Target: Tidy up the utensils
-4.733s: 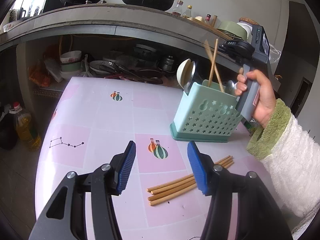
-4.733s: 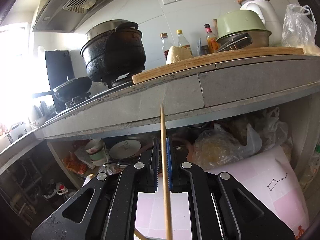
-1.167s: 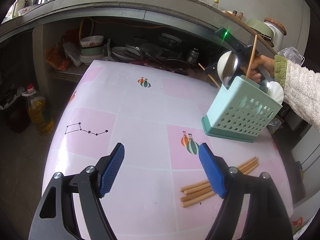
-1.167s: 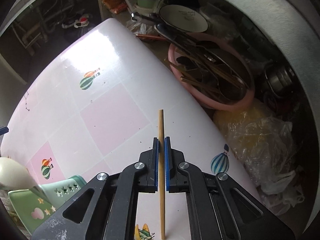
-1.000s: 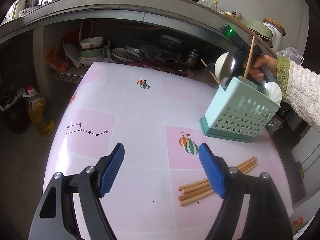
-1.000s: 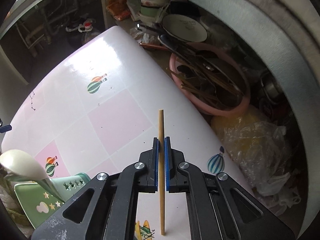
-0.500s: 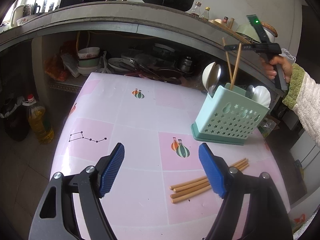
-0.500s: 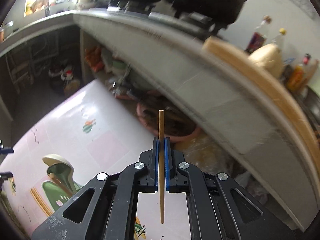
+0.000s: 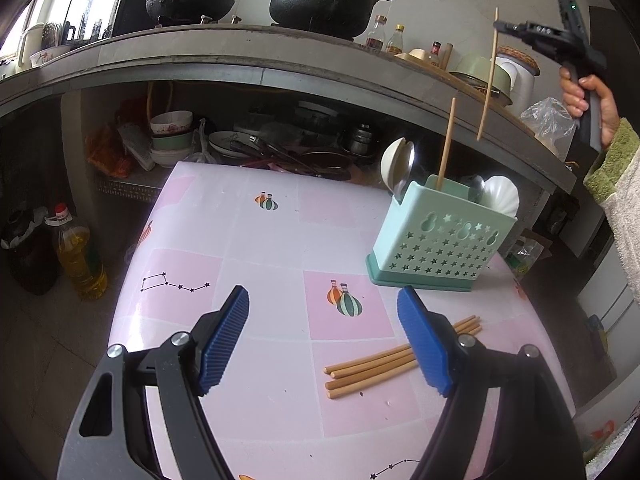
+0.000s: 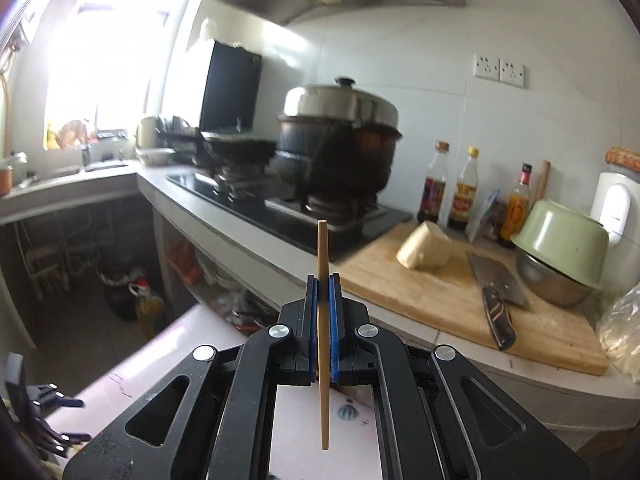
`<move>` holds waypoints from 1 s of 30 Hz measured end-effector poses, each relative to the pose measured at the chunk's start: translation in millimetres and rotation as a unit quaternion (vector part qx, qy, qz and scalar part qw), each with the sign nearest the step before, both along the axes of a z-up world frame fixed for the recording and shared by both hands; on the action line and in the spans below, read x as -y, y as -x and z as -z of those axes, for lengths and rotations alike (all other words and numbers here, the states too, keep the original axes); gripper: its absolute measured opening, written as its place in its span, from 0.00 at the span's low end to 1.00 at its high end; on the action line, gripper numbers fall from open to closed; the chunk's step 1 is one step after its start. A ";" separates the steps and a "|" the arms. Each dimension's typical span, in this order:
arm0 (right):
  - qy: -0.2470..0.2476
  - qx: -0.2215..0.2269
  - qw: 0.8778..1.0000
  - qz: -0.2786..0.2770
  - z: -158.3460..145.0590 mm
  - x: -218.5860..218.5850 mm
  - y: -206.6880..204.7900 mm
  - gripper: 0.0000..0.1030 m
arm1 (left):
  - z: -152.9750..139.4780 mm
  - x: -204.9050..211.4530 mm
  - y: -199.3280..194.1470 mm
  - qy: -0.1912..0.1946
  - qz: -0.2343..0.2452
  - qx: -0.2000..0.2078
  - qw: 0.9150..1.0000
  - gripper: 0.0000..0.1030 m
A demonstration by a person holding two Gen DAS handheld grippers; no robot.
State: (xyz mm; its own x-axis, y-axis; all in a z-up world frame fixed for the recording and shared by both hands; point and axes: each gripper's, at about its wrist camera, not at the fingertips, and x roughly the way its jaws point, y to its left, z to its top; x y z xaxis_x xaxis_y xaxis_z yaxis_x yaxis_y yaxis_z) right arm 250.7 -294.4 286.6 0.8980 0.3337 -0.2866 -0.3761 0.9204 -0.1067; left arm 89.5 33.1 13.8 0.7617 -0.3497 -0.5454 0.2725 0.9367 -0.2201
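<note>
1. Wooden and slender, the single chopstick (image 10: 322, 336) I am carrying hangs near upright, clamped between the blue pads of my right gripper (image 10: 322, 316) partway down its length. I hold it that way so the lower tip can go point-first into a slot.
2. From the left wrist view, that chopstick (image 9: 487, 76) floats well above the mint-green perforated plastic utensil caddy (image 9: 442, 236), slightly to its right, not yet over an opening. I judge the height is there to clear what already stands inside.
3. One matching upright chopstick (image 9: 446, 144) already stands in the caddy's back compartment, beside a white ceramic spoon (image 9: 500, 200) and a metal ladle (image 9: 400, 172). That is the compartment I would aim for.
4. A loose bundle of wooden chopsticks (image 9: 400, 360) lies flat on the pink patterned tablecloth (image 9: 260, 248), in front of the caddy, waiting to be sorted.
5. My left gripper (image 9: 324, 340) hovers low over the cloth with its jaws spread wide and nothing between them, its right pad just beside the bundle. I read that as readiness to take the next one.
</note>
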 end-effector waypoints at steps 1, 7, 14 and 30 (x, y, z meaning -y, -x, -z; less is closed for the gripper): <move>-0.006 0.004 1.000 -0.004 -3.1 0.2 6.2 0.03 | -0.3 0.7 1.2 0.000 0.002 0.001 1.000 0.72; -0.035 -0.020 0.999 -0.027 22.0 -10.6 17.7 0.03 | 0.2 2.7 3.8 -0.003 0.005 -0.001 1.000 0.72; -0.038 -0.063 0.997 -0.038 72.1 -32.2 17.6 0.03 | -0.5 1.7 5.2 -0.005 0.002 0.000 1.000 0.72; 0.057 -0.148 0.987 -0.025 171.2 -68.4 20.6 0.04 | 3.0 2.5 3.1 -0.006 0.004 -0.009 1.000 0.72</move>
